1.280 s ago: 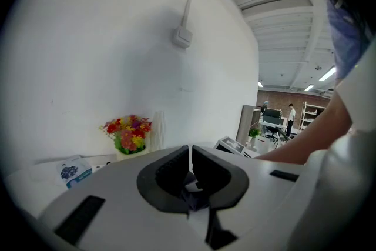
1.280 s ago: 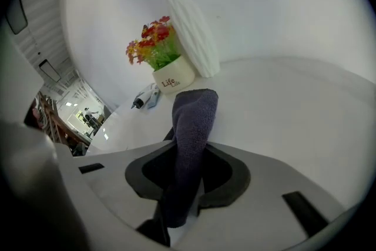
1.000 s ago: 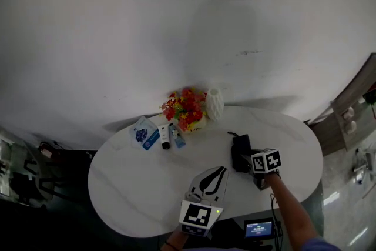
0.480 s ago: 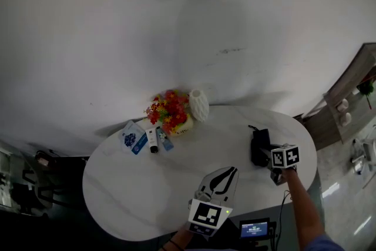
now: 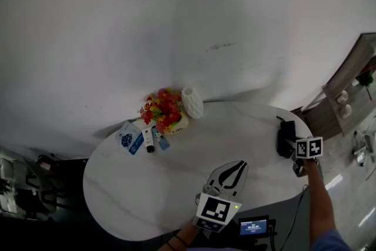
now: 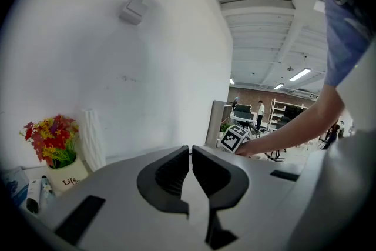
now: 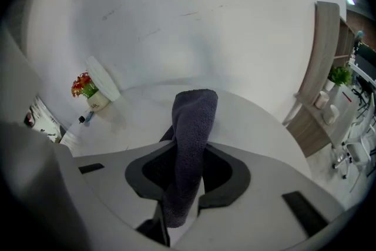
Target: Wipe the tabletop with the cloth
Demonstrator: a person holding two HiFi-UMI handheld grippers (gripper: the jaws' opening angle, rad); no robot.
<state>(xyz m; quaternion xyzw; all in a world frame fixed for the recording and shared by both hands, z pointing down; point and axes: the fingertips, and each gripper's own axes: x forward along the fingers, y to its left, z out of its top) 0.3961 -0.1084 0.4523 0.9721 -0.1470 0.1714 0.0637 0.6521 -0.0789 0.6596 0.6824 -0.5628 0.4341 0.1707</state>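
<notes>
Dark cloth (image 7: 197, 109) tight in right claw (image 7: 189, 153)

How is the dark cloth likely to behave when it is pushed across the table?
Probably floppy: the cloth bunches into a soft fold where the right tool pinches it. Its nubbly, towel-like surface suggests it would drag a little on the smooth table rather than slip.
</notes>
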